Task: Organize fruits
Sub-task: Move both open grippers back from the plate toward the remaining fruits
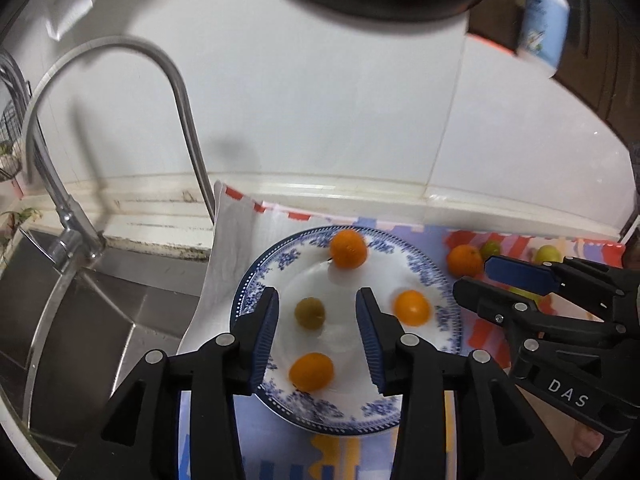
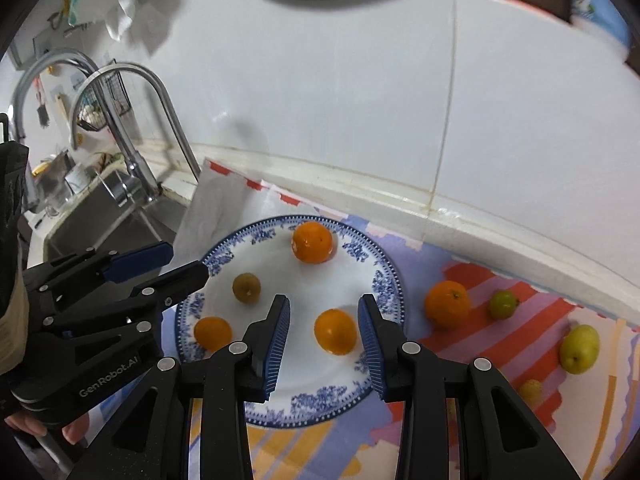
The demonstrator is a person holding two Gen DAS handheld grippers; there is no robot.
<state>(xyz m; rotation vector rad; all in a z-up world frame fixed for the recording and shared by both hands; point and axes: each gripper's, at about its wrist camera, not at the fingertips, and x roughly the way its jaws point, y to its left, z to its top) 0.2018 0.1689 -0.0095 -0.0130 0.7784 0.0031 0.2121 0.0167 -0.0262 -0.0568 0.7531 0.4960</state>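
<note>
A blue-patterned white plate (image 1: 256, 280) (image 2: 384, 280) holds three orange fruits (image 1: 348, 248) (image 2: 312, 242) and one olive-green fruit (image 1: 310, 312) (image 2: 246, 288). My left gripper (image 1: 317, 300) (image 2: 189, 261) hovers open over the plate's left half, above the olive fruit, with nothing between its pads. My right gripper (image 2: 324, 304) (image 1: 471, 274) stands open over the plate's right side. An orange fruit (image 2: 335, 331) (image 1: 412, 307) lies on the plate below its gap, not gripped. On the mat to the right lie another orange fruit (image 2: 447, 304) and green fruits (image 2: 503, 304).
A colourful mat (image 2: 520, 300) covers the counter under the plate. A steel sink (image 1: 100, 320) and curved faucet (image 1: 176, 92) lie to the left. A white tiled wall (image 1: 320, 100) stands behind. A yellow-green fruit (image 2: 579, 348) lies far right, and a bottle (image 1: 544, 20) stands up high.
</note>
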